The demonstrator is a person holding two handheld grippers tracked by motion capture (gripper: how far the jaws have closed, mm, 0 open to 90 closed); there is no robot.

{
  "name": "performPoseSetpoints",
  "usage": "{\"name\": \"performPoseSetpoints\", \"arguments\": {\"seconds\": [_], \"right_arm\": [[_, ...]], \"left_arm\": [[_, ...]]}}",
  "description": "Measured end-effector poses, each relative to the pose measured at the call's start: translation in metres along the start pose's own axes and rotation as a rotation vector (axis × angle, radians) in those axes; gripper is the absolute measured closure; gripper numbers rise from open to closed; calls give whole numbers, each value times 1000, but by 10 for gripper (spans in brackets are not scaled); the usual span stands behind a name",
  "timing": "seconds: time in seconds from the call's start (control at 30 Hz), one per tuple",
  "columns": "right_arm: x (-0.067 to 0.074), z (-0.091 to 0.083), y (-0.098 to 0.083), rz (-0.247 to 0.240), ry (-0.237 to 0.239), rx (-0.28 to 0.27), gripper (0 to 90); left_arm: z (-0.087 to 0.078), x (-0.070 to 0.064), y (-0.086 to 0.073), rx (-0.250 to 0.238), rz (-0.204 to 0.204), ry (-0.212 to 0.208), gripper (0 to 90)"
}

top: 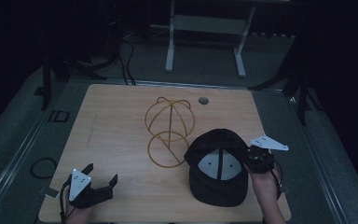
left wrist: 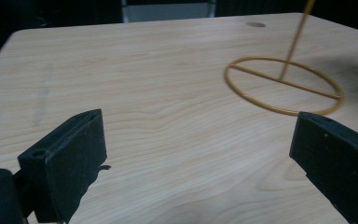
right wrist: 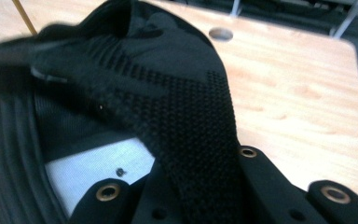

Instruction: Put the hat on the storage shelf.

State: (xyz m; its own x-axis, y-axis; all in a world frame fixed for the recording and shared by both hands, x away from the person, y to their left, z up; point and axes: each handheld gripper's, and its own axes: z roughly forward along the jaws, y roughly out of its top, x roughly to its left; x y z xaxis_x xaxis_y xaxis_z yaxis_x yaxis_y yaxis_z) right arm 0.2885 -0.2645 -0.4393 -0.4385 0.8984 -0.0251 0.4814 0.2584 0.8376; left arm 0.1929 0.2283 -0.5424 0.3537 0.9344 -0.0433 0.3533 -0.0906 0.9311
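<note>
Plainly unbranded black cap [top: 218, 168], right gripper [top: 256, 161] pinching its rim, left gripper [top: 103, 179] spread.

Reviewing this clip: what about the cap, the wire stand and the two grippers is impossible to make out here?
- Right gripper, high view: jaw tips hidden by the black cap they clamp.
- Cap brim, high view: black on black in dim light, its outline is lost.
- Wire stand, left gripper view: the dome is cut off by the top edge.
- Left gripper, left gripper view: right jaw cut off by the frame corner.
</note>
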Motion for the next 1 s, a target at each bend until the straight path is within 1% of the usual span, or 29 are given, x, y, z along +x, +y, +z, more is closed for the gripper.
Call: {"name": "performPoseSetpoints", "arguments": {"seconds": [0.03,0.13,0.17,0.2,0.3,0.4,0.5,0.6,0.67,0.7,0.77,0.8,0.83,1.0], "right_arm": [[0,-4,2,1,1,-13,888],[0,-17,7,4,3,-56,888],[1,-25,10,2,5,-80,888],[1,-25,10,2,5,-80,888],[2,-36,15,-8,-2,-108,888],[3,-44,20,-14,-6,-132,888],[4,-50,24,-19,-8,-150,888],[6,-54,27,-21,-3,-168,888],[9,-59,30,-24,7,-186,888],[9,-59,30,-24,7,-186,888],[11,-62,31,-25,17,-197,888],[13,-63,32,-32,19,-203,888],[14,-65,32,-35,24,-207,888],[22,-70,34,-45,46,-228,888]], "left_arm": [[1,-3,2,9,6,-16,44],[1,-13,8,8,11,-60,44],[2,-17,11,5,17,-72,44],[2,-20,14,-1,31,-84,44],[5,-32,24,2,69,-115,44],[8,-45,34,-3,77,-159,58],[13,-62,42,-11,84,-221,63],[18,-79,49,-12,128,-261,63],[22,-88,53,-12,145,-285,63],[23,-93,55,-15,148,-288,63],[26,-102,59,-21,166,-315,65],[27,-107,61,-22,177,-317,65],[28,-111,64,-26,187,-329,69],[34,-132,79,-45,211,-382,70]]}}
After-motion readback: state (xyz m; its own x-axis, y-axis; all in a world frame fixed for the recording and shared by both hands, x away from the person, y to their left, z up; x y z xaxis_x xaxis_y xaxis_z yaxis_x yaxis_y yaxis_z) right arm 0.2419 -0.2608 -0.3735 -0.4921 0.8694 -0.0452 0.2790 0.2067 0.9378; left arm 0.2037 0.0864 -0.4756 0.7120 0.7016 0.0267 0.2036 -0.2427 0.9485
